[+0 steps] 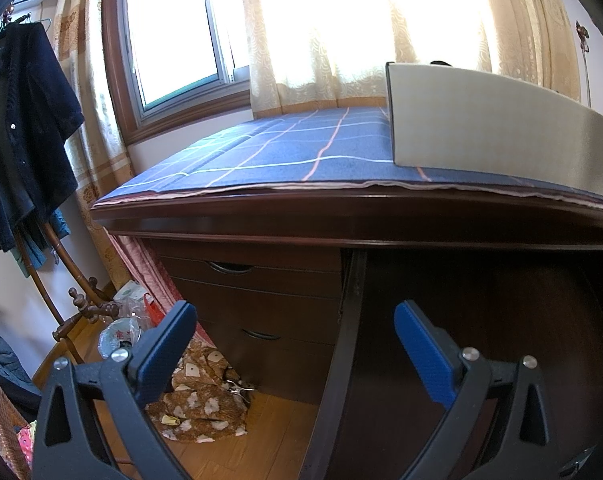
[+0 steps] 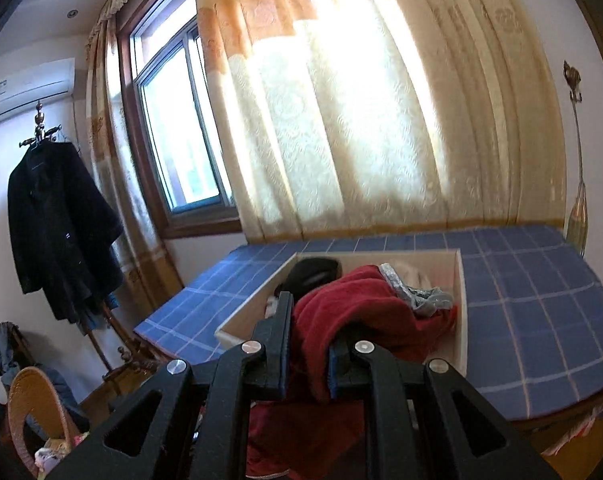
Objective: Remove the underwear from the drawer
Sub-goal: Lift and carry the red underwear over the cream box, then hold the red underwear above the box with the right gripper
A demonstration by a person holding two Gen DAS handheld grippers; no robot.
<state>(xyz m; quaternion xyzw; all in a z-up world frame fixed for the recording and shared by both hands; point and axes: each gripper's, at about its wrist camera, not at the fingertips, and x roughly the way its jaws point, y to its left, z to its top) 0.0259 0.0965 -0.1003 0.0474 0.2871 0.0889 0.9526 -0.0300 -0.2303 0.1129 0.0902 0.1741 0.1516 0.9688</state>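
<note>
One red garment (image 2: 357, 312), apparently the underwear, is pinched in the right claw (image 2: 309, 360), trailing toward 12 o'clock over the drawer (image 2: 461, 320) on the blue surface (image 2: 541, 304), while the left claw (image 1: 297, 344) gapes wide and empty, farther off.

Legible text: none. Air conditioner (image 2: 29, 92), wall-mounted: small dark brand mark at upper left of casing, too small and blurred to read.
</note>
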